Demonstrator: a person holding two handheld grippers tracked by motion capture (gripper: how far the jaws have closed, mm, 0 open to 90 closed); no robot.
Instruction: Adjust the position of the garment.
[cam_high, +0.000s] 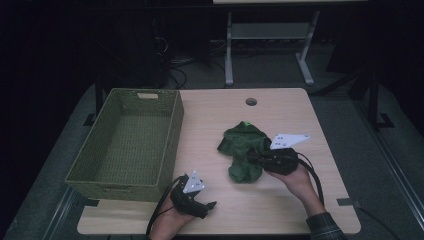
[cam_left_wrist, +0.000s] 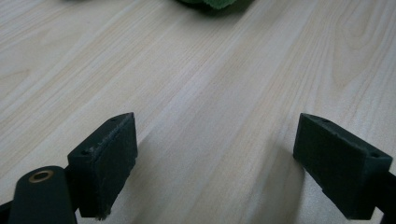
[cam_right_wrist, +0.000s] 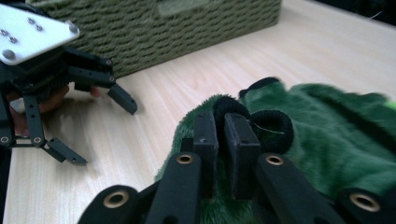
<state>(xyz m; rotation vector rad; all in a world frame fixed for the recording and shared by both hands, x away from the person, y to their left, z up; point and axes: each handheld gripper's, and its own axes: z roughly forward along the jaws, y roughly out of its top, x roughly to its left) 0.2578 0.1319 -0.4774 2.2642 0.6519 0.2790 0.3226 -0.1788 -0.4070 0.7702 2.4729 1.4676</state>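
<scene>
Green fleece garment (cam_high: 243, 150) lies mid-counter (cam_high: 280, 210), at three o'clock from the basket (cam_high: 131, 142). Right gripper (cam_right_wrist: 224, 140): jaws nearly closed, pinching its edge. Left gripper (cam_left_wrist: 217, 168), at seven o'clock: jaws wide, empty.

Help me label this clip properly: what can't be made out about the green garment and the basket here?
- Green garment, high view: too dim and crumpled to tell its type; the right tool covers one edge.
- Left gripper view: the top edge cuts off most of the garment.
- Basket, right gripper view: top edge hides its inside.
</scene>
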